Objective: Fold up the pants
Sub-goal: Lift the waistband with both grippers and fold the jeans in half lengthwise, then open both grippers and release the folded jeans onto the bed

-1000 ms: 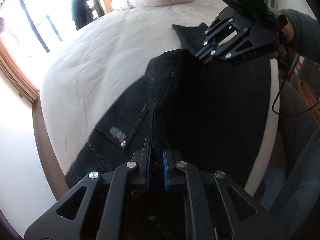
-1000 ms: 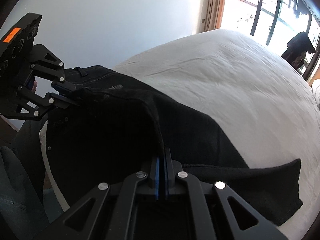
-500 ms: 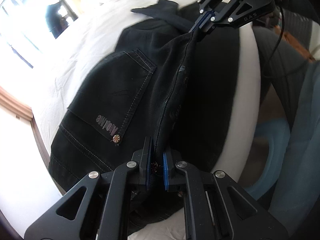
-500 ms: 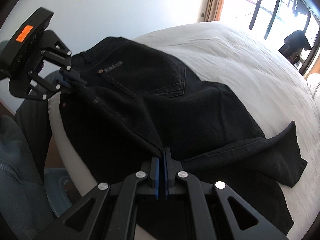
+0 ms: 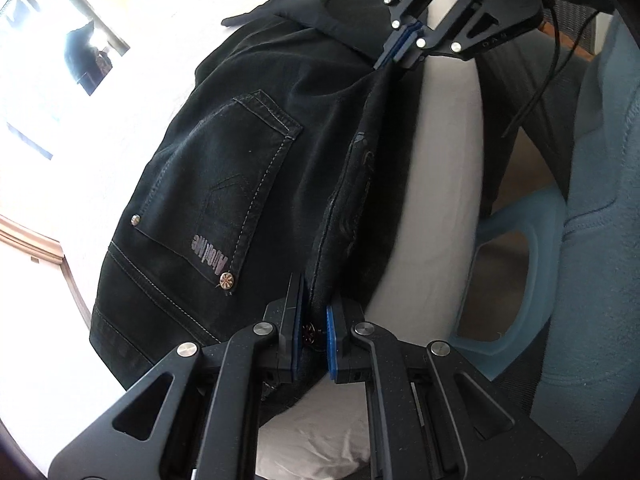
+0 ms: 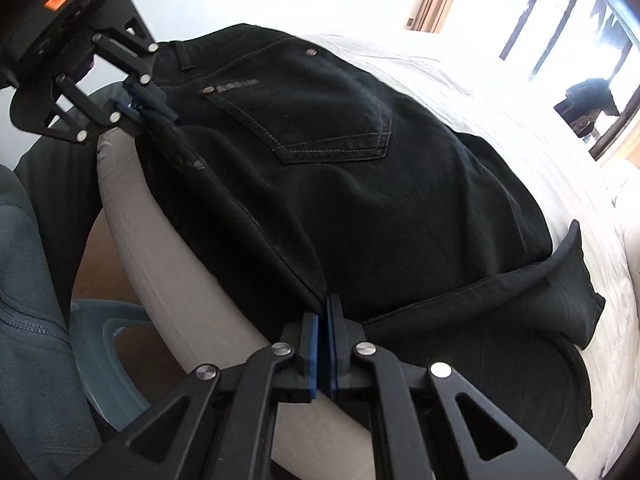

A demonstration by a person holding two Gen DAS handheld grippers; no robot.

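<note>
The black pants (image 5: 224, 184) lie on the white bed (image 6: 480, 80), back pocket (image 6: 320, 120) up. The left hand-held gripper (image 5: 314, 328) and the right hand-held gripper (image 6: 323, 336) are both clamped on the pants' near edge, pulling it tight.

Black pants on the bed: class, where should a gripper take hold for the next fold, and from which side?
Grip the black pants along the taut folded edge by the bed's near side, approaching from there. That edge stands raised and thin; elsewhere the cloth lies flat.
</note>
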